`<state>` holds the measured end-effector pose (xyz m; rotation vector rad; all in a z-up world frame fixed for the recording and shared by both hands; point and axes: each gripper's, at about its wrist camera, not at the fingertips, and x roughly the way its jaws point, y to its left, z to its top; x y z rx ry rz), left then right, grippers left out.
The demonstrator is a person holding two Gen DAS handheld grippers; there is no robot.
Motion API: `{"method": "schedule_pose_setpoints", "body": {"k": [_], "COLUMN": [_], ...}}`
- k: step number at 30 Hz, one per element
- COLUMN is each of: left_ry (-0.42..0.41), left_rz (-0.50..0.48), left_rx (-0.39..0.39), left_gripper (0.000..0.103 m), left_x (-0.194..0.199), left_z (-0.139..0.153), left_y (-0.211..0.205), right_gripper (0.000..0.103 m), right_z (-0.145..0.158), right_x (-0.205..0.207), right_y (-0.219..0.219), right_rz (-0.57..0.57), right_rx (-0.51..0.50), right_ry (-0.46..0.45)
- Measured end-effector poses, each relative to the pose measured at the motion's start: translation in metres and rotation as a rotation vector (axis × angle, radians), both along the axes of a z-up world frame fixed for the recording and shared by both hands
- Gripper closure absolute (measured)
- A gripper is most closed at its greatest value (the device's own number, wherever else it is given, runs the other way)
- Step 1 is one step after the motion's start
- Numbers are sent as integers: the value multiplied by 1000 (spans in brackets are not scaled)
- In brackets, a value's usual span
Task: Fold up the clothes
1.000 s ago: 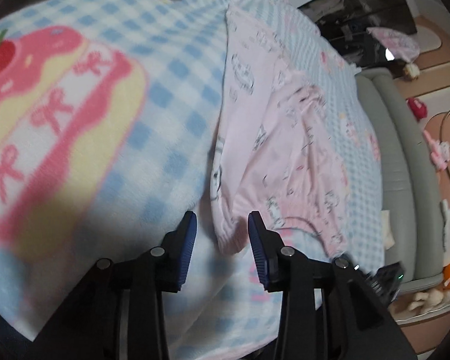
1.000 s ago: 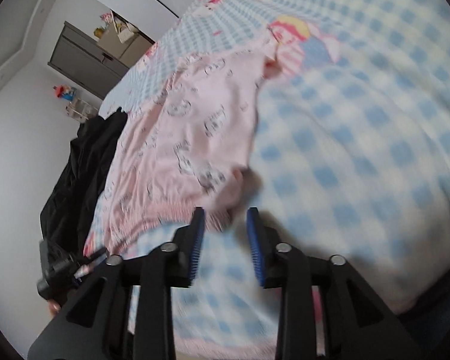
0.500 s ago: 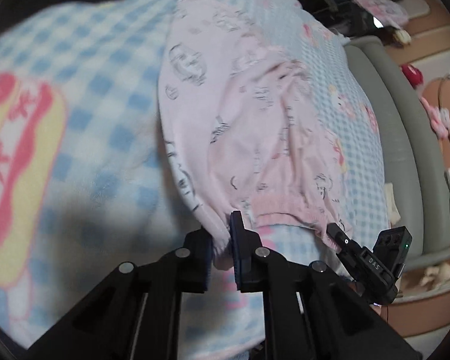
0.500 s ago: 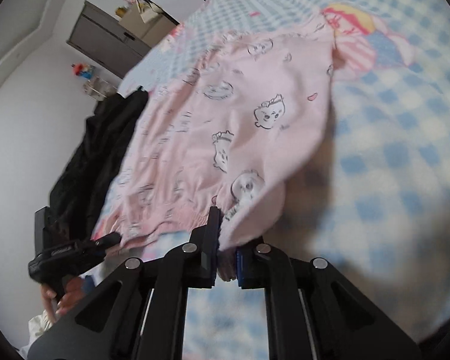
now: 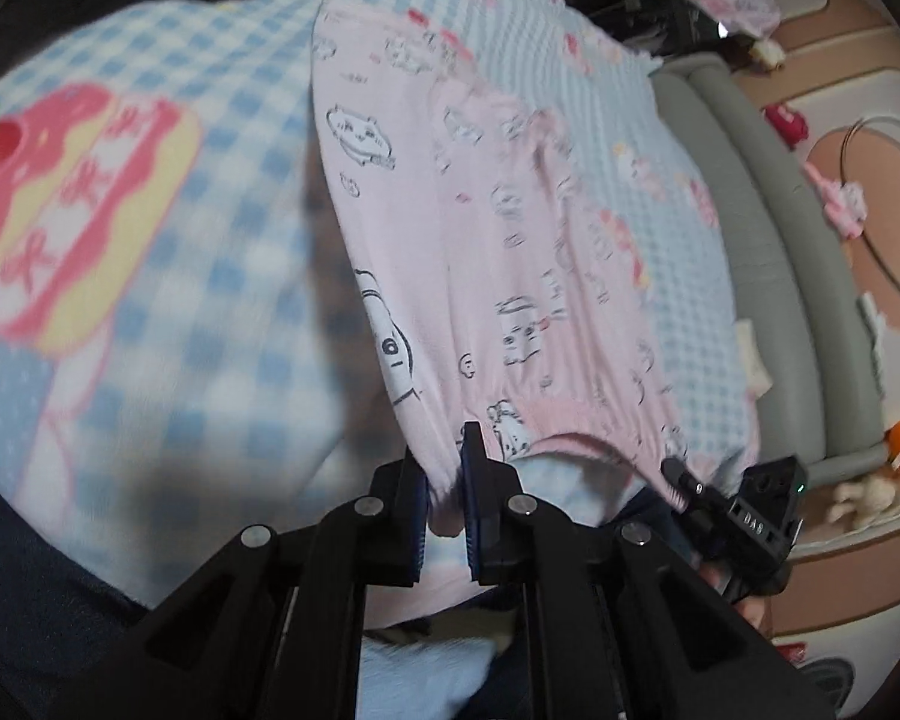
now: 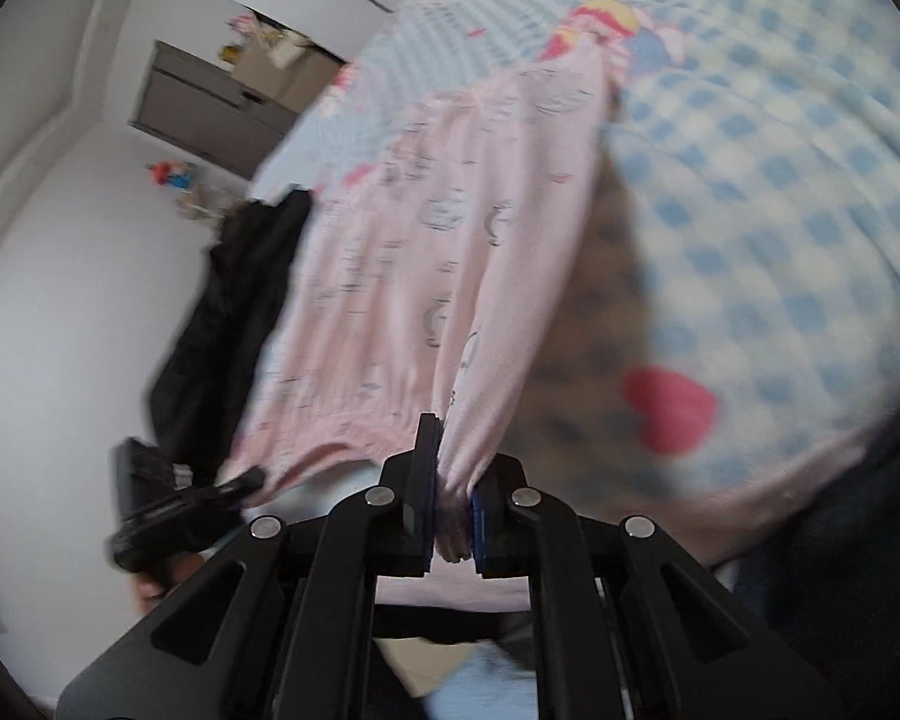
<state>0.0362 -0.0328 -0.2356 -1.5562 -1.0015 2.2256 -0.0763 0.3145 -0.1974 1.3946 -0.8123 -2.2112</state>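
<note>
The left hand-held gripper (image 5: 447, 480) is clenched on one corner of the waistband of the pink printed garment (image 5: 498, 252), and the right hand-held gripper (image 6: 450, 504) is clenched on the opposite corner. Between them the elastic hem hangs stretched and raised above the bed, while the garment's far end trails onto the blue checked blanket (image 5: 222, 276). In the right wrist view a black garment (image 6: 228, 324) lies just beside the pink one, at the bed's edge. A grey padded bed rail (image 5: 774, 276) runs along the other side, with small toys (image 5: 870, 480) beyond it.
</note>
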Motion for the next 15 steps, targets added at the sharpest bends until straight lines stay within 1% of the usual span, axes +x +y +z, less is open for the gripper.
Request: {"method": "schedule_pose_setpoints", "body": {"k": [3, 5, 6, 8, 9, 10, 11, 12, 14, 15], "left_ry": [-109, -96, -69, 41, 82, 121, 161, 191, 226, 229], "left_rz": [9, 5, 10, 62, 76, 87, 99, 90, 27, -7], "left_rx": [-40, -61, -85, -113, -122, -130, -139, -161, -193, -214], "left_gripper": [89, 88, 84, 78, 72, 72, 72, 72, 73, 74], "left_x": [-3, 0, 4, 13, 18, 22, 26, 28, 26, 23], "left_z": [-32, -29, -21, -3, 3, 8, 13, 17, 23, 24], "left_y": [-1, -2, -5, -13, -14, -14, -14, -11, 2, 10], "right_gripper": [91, 89, 87, 74, 68, 56, 55, 55, 55, 55], "right_z": [-25, -18, -14, -4, 1, 6, 10, 8, 13, 21], "right_x": [-6, -2, 0, 7, 10, 13, 15, 15, 17, 19], "right_y": [-21, -27, -29, -28, -27, -26, -24, -21, -18, -24], "right_rz": [32, 46, 48, 21, 7, -6, -23, -47, -62, -36], "right_rx": [243, 293, 321, 394, 431, 467, 498, 505, 470, 452], "right_ry": [-39, -7, 13, 73, 104, 134, 153, 136, 142, 177]}}
